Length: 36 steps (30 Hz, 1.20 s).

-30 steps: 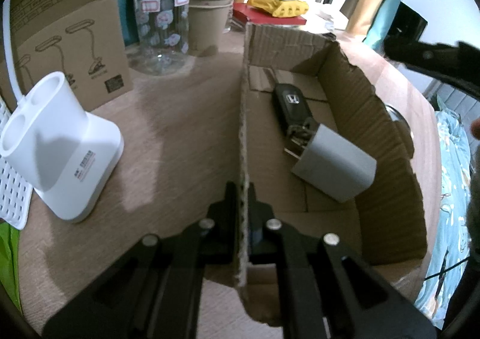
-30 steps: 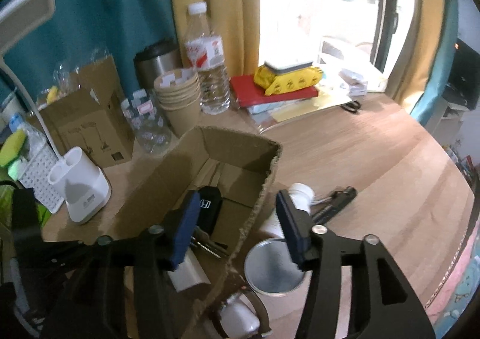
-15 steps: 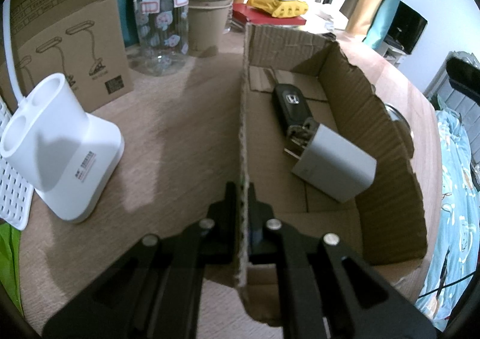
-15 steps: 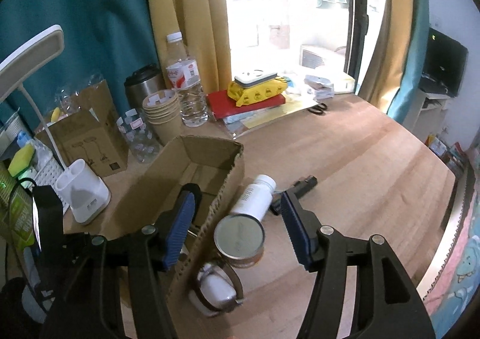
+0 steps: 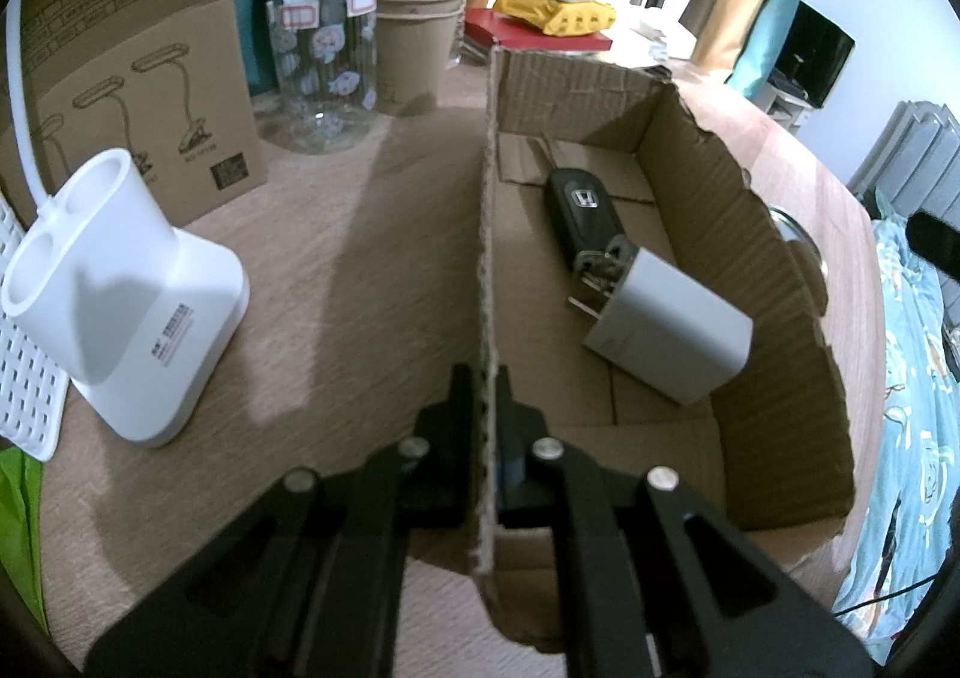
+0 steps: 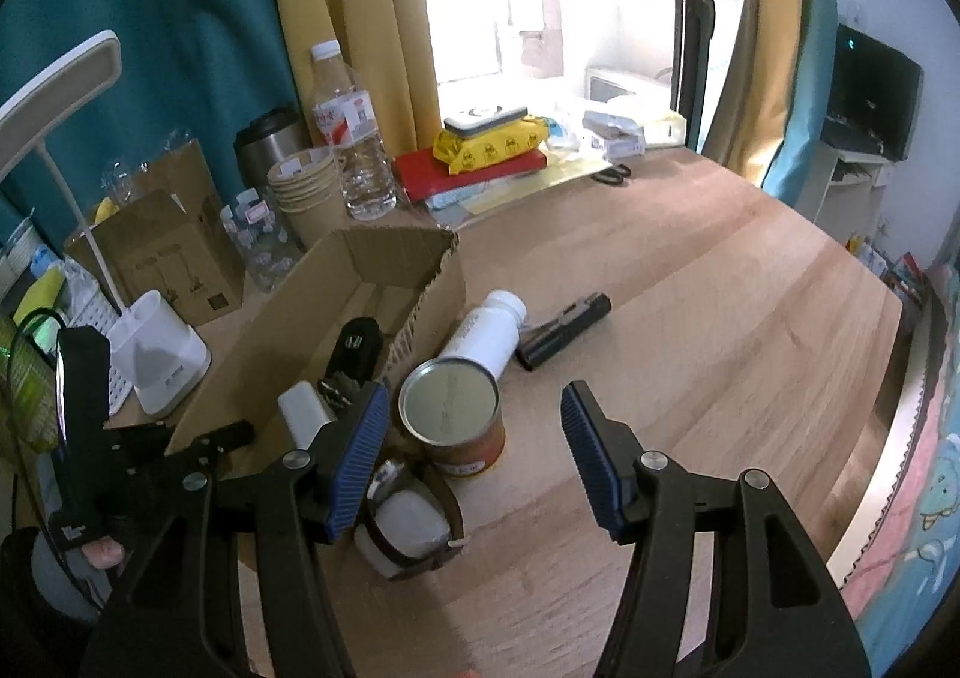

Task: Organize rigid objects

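Cardboard makes up the open box (image 5: 708, 234) on the wooden worktop (image 6: 690, 318), and the left gripper (image 5: 489, 408) is clamped together on the near end of its left wall, one finger outside and one inside. Inside the box lie a black car key (image 5: 585, 216), its long axis running away from that gripper toward the far wall, and a white rectangular charger (image 5: 672, 330) lying tilted across the key's near end, with its metal ring of keys between them.

Just outside the box's right wall, seen from the right wrist, stands an upright orange tin (image 6: 453, 414) with a metal lid, touching or nearly touching the cardboard. Behind it a white bottle (image 6: 486, 336) lies on its side, cap pointing away toward the window, and beside that a black folding tool (image 6: 564, 330) lies slanted the same way. A white watch-like item with a brown strap (image 6: 414, 522) sits nearest.

The right gripper (image 6: 474, 456) hovers with its blue-padded jaws apart, nothing between the pads; the tin is just ahead of its left finger.
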Available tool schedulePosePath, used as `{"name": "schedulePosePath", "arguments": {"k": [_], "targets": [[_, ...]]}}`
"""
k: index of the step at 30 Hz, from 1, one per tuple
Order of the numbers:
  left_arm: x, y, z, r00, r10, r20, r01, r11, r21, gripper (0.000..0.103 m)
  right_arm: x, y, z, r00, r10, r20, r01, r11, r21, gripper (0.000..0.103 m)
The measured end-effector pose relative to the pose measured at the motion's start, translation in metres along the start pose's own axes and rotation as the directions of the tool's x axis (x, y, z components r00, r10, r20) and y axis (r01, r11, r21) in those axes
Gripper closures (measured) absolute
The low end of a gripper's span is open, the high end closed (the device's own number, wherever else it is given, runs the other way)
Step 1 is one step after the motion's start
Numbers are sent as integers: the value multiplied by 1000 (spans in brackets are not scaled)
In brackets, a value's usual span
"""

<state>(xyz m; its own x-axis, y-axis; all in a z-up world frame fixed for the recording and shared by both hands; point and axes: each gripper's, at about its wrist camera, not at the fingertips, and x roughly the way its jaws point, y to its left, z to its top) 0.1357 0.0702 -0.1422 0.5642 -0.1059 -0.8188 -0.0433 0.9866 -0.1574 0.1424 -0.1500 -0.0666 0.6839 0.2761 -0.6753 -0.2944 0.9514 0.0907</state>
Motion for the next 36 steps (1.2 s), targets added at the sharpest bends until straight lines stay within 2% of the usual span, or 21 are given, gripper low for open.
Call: {"name": "schedulePosePath", "arguments": {"k": [2, 4, 36], "targets": [[0, 0, 0, 1000, 1, 0, -1, 1000, 1, 98, 0, -2, -3, 1000, 8, -4, -8, 1000, 12, 33], [0, 0, 0, 1000, 1, 0, -1, 1000, 1, 98, 1, -4, -6, 1000, 17, -8, -17, 1000, 24, 31], [0, -1, -1, 1000, 1, 1, -1, 1000, 2, 98, 37, 12, -49, 988, 104, -112, -102, 994, 30, 30]]}}
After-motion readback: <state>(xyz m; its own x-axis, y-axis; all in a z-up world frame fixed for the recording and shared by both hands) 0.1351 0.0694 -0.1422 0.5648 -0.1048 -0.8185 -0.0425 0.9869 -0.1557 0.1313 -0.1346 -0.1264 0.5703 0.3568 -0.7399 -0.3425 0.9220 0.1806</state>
